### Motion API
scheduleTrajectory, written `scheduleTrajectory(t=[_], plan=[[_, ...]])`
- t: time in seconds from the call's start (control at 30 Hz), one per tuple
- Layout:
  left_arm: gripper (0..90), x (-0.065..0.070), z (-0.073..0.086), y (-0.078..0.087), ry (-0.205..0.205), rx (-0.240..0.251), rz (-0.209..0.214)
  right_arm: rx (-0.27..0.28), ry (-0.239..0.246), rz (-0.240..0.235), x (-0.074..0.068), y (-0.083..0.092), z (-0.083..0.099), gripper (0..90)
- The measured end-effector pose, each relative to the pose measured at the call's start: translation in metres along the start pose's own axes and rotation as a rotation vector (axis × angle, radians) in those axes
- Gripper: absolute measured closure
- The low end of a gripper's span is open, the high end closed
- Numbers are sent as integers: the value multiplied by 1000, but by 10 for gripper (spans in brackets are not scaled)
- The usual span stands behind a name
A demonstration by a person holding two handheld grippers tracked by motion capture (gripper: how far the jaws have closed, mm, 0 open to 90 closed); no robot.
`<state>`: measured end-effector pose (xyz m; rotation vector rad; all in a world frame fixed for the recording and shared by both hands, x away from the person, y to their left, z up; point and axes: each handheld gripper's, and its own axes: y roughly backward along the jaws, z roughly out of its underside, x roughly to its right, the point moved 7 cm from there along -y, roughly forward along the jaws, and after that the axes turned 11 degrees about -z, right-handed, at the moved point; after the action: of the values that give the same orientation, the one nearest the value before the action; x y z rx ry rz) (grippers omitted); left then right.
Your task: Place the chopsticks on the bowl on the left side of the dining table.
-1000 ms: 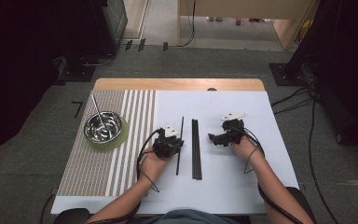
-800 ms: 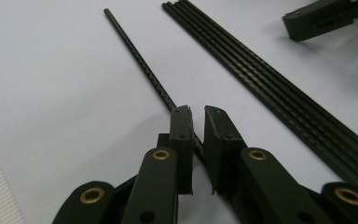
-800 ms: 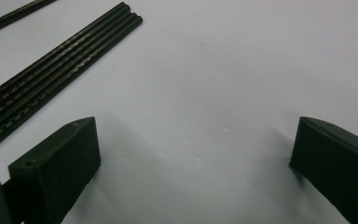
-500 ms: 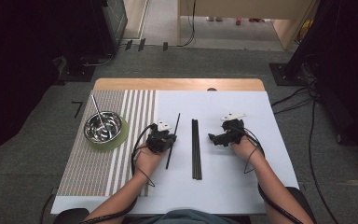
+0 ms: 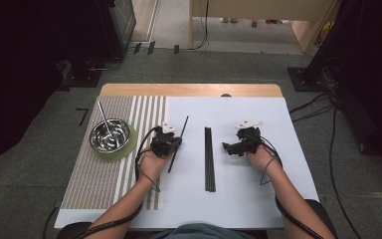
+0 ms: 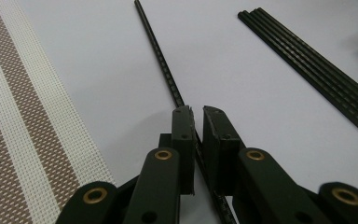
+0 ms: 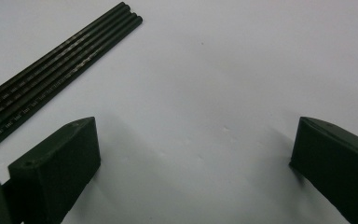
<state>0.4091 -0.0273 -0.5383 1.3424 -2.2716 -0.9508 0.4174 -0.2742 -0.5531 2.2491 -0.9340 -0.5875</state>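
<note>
My left gripper (image 5: 173,144) is shut on a single thin black chopstick (image 5: 179,142), which slants across the white mat. In the left gripper view the two jaws (image 6: 196,114) pinch that chopstick (image 6: 161,60), and its long end runs forward over the mat. A bundle of several black chopsticks (image 5: 209,159) lies straight in the middle, between the two hands. My right gripper (image 5: 227,148) rests to the right of the bundle. Its jaws (image 7: 196,126) stand wide open over bare mat, with the bundle (image 7: 51,70) off to their left.
A steel bowl (image 5: 110,135) with a metal rod (image 5: 103,115) leaning in it sits on a green coaster (image 5: 131,143) at the left. It stands on a brown-and-white striped placemat (image 5: 94,189). The white mat (image 5: 248,199) covers the rest of the wooden table (image 5: 189,89).
My left gripper has carried the single chopstick leftward, away from the bundle, and the stick now slants instead of lying parallel to it. The right gripper has stayed put.
</note>
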Motion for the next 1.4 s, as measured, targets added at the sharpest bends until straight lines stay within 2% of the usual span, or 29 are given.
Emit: scheduleTrajectory(t=[0.3,0.57,0.67,0.97,1.07,1.23,1.33,1.4], plan=[[801,2,-1,1,12,2,4,0,1,0,0,0,0,8],[772,8,4,12,16,0,12,1,1,0,0,0,0,8],[761,12,6,16,5,-1,8,1,1,1,0,0,0,8],[747,17,16,28,-9,-4,-15,0,1,0,0,0,0,8],[756,16,23,32,-12,-13,-37,1,1,1,0,0,0,8],[798,16,29,32,-4,-17,-56,1,1,1,0,0,0,8],[801,18,30,32,-33,-9,-75,2,1,2,0,0,0,8],[808,18,30,32,-31,-7,-72,1,1,2,0,0,0,8]])
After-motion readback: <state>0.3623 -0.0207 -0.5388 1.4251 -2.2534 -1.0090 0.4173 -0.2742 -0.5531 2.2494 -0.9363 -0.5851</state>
